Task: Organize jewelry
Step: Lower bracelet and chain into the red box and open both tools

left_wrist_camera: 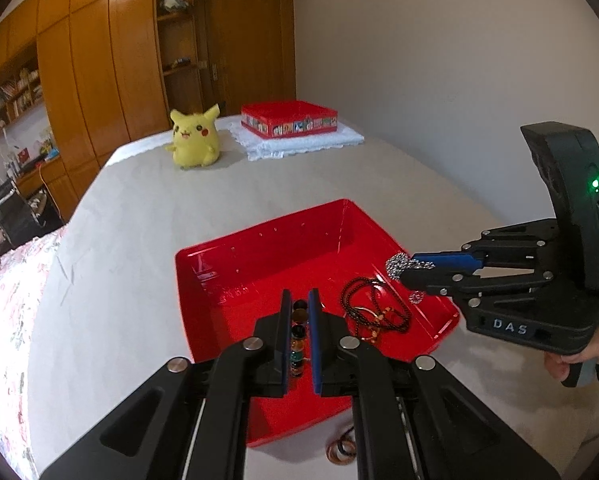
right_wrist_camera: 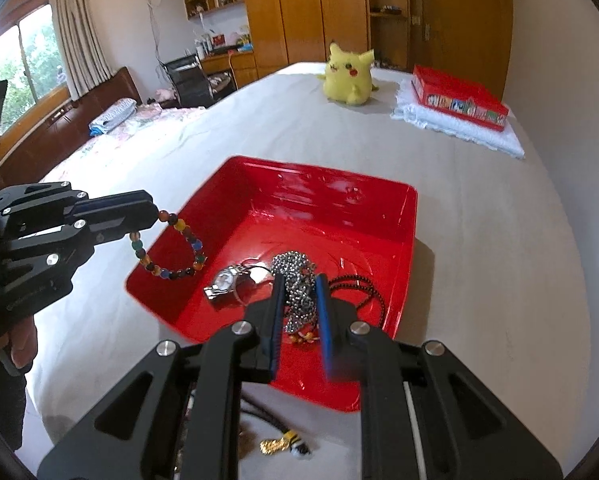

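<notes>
Beaded bracelet [right_wrist_camera: 167, 246], light and limp, hangs pinched in the left gripper [right_wrist_camera: 155, 214]; the right gripper [left_wrist_camera: 409, 268] clamps a slippery silver chain [right_wrist_camera: 299, 292] over the red tray [right_wrist_camera: 411, 216].

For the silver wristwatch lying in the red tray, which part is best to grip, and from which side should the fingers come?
Likely the metal band beside the case, from above. The wristwatch lies on its side on the floor of the red tray, band looped open; fingers astride that thin band should hold better than on the round case.

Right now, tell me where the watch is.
The watch lies in the red tray, seen in the right wrist view, between the beaded bracelet and the silver chain.
</notes>
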Demonstrator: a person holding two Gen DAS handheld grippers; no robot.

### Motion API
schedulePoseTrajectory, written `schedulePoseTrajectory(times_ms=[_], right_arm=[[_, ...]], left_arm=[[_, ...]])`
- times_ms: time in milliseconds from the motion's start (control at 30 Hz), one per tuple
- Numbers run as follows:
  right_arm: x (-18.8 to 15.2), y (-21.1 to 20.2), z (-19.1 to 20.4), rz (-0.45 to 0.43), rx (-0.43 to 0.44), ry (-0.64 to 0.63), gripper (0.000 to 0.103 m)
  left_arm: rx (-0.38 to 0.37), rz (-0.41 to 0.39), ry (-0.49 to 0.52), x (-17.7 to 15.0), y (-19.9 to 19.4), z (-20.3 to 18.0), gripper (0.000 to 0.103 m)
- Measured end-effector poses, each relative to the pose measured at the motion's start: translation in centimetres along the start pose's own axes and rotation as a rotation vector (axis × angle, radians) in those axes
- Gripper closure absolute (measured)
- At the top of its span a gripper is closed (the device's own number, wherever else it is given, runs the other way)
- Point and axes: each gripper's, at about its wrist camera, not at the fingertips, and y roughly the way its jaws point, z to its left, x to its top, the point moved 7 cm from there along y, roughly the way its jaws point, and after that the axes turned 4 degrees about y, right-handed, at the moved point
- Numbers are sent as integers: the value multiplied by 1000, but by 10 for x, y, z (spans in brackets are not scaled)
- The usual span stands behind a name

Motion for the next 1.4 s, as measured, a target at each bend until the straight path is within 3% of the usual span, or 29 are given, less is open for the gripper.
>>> schedulePoseTrajectory(times_ms=[367, 967, 1100, 1233, 1400], right_arm=[[-6, 60, -21, 110, -24, 35, 89], [-15, 87, -26, 169, -49, 28, 86], [-15, 86, -26, 166, -47, 35, 86], [-14, 83, -26, 157, -45, 41, 86], [-14, 70, -26, 137, -40, 48, 86]], left_arm=[[-52, 95, -35, -6, 66, -2, 96], [-58, 147, -29, -23, 95, -10, 95], [-40, 147, -28, -24, 95, -8, 87], [-36, 154, -33, -28, 95, -5, 86], [-21, 148, -42, -35, 85, -1, 72]])
